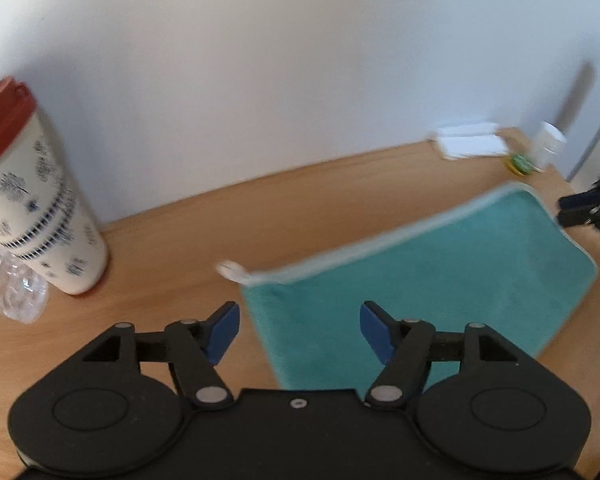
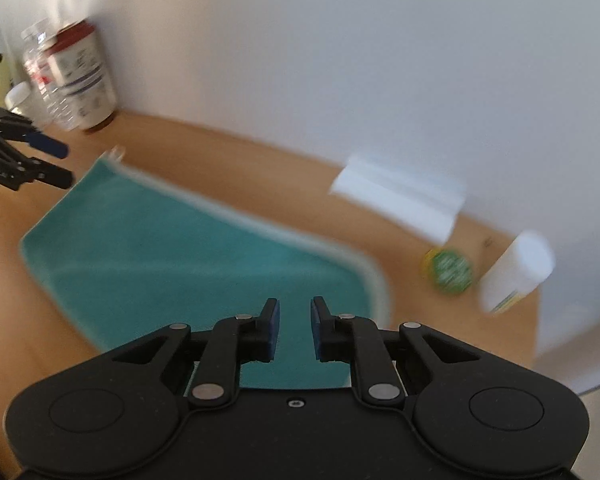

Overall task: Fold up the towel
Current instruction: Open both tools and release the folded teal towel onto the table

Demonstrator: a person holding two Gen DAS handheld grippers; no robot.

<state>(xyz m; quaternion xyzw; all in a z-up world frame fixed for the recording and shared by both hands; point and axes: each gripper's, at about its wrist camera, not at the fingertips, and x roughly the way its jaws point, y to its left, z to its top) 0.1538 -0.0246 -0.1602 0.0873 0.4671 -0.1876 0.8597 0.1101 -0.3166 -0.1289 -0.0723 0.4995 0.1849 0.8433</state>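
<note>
A teal towel (image 1: pixel 420 272) with a pale edge and a small white loop at one corner lies flat on the wooden table (image 1: pixel 172 256). My left gripper (image 1: pixel 300 320) is open wide, hovering over the towel's near left corner with nothing between its blue pads. In the right wrist view the towel (image 2: pixel 180 248) spreads left and ahead. My right gripper (image 2: pixel 295 312) stands a little open over the towel's near right edge, holding nothing. Each gripper shows in the other's view: the right gripper (image 1: pixel 572 208) by the towel's right end, the left gripper (image 2: pixel 52 160) by its left end.
A tall patterned cup with a red lid (image 1: pixel 40 200) and a crinkled clear bottle (image 1: pixel 8 284) stand at the left. At the right are a white box (image 2: pixel 400 196), a green round tin (image 2: pixel 448 272) and a white bottle (image 2: pixel 516 272). A white wall backs the table.
</note>
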